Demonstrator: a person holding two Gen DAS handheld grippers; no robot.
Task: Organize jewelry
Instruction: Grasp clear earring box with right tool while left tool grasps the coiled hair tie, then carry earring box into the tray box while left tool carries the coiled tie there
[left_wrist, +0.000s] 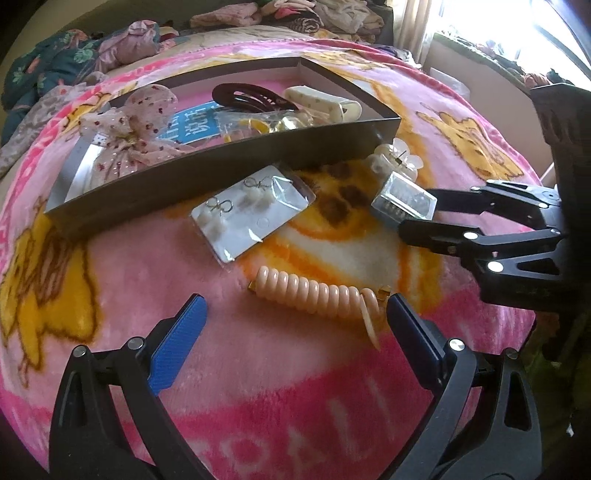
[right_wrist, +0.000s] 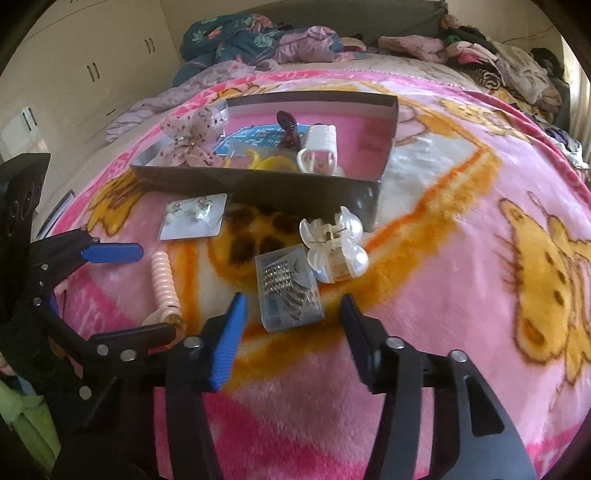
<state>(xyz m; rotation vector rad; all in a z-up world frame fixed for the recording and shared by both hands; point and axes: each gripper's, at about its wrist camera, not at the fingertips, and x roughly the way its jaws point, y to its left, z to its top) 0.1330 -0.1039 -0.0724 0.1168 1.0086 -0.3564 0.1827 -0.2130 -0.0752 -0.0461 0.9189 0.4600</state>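
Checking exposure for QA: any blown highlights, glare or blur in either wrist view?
Left wrist: window at top right is blown out; box edges bow from fisheye. Right wrist: no clipping, softer light; glare on the pearl claw clip; blanket slightly soft toward the edges.

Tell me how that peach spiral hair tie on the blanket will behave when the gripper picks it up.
The peach spiral hair tie is a coiled cord, so it will probably flex and stretch rather than stay stiff. Its glossy surface may slip between the left gripper pads. One end has uncoiled, so it could dangle. It looks light.
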